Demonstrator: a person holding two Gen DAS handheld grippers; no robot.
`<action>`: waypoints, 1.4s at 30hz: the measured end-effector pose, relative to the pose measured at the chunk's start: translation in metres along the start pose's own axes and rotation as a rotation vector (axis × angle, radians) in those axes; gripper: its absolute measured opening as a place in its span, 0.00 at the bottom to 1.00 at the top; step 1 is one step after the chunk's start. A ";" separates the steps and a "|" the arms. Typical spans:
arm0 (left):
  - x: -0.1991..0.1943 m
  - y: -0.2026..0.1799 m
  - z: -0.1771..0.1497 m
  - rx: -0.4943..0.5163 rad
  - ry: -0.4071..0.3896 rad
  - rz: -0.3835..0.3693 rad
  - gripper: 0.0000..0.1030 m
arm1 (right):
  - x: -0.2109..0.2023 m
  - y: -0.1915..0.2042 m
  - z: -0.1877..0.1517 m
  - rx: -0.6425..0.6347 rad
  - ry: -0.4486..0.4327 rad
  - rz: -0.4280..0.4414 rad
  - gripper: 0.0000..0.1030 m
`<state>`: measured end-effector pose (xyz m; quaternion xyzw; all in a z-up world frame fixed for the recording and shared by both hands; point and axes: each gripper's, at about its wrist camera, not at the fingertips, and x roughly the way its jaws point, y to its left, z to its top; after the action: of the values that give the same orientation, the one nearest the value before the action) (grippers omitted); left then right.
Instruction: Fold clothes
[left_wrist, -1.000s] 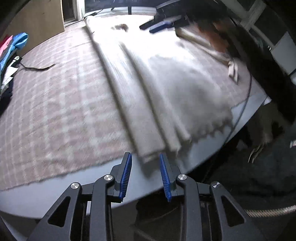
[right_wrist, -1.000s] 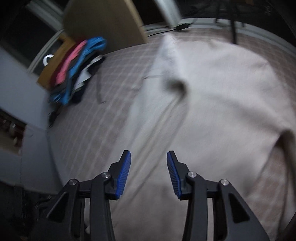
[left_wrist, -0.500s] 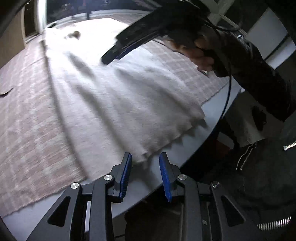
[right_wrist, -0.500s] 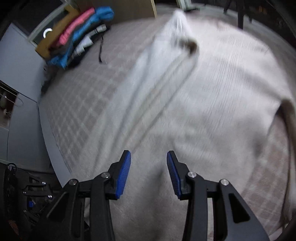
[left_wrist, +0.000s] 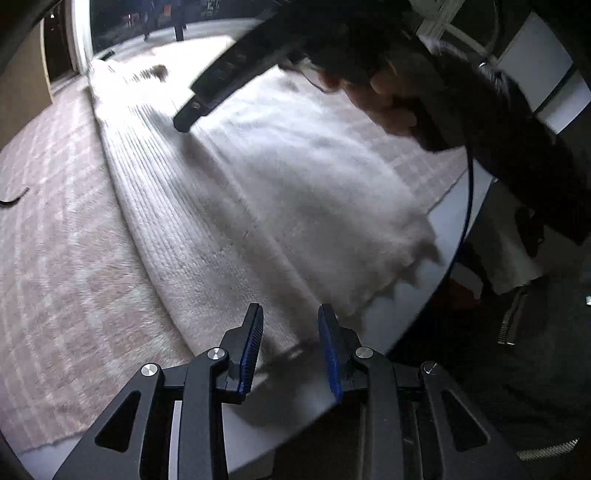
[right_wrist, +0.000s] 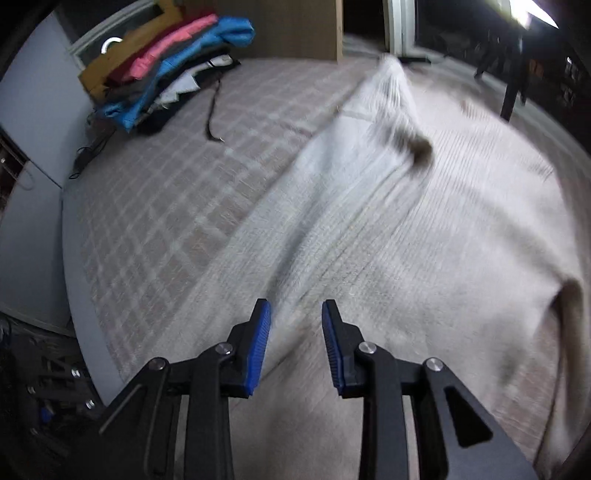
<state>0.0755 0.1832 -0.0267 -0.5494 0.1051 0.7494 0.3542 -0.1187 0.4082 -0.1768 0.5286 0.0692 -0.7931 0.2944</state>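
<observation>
Garment: a cream ribbed knit garment (left_wrist: 266, 192) lies spread on the tabletop, on a pink checked cloth (left_wrist: 55, 258); long folds run along its length, and its scalloped hem (left_wrist: 402, 273) reaches the near right edge of the tabletop (left_wrist: 454, 206)
Garment from the right wrist: the same knit (right_wrist: 424, 258) fills the right half of the tabletop, with a small dark tag or patch (right_wrist: 417, 146) near its far end; the view is blurred
Left gripper: the left gripper (left_wrist: 290, 350) hovers at the near edge, over the hem end of the knit; its blue-padded jaws stand parted with only a clear gap between them, holding nothing
Right gripper: the right gripper (right_wrist: 295, 343) is over the knit, above a lengthwise fold; jaws likewise parted, nothing held between the pads
Right gripper seen from the left wrist: the dark tool (left_wrist: 229, 85), held by a hand (left_wrist: 384, 99), has its tip low over the far part of the knit; whether it touches the fabric cannot be told
Far left corner: a pile of clothes (right_wrist: 173, 70) in blue, pink and dark colours, well apart from the knit
Tabletop extras: a thin dark strap (right_wrist: 211, 110) lies on the checked cloth near the pile
</observation>
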 end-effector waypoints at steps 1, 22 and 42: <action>-0.001 -0.001 0.000 0.010 -0.002 0.014 0.27 | -0.004 0.006 -0.003 -0.006 -0.011 0.038 0.27; -0.001 -0.050 0.044 0.264 -0.022 -0.069 0.31 | -0.152 -0.143 -0.246 0.912 -0.140 -0.355 0.37; 0.122 -0.095 0.299 0.239 -0.025 -0.051 0.32 | -0.141 -0.200 -0.253 0.609 -0.033 -0.219 0.04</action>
<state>-0.1050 0.4662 -0.0027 -0.4966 0.1752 0.7290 0.4373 0.0127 0.7336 -0.2018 0.5690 -0.1195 -0.8128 0.0371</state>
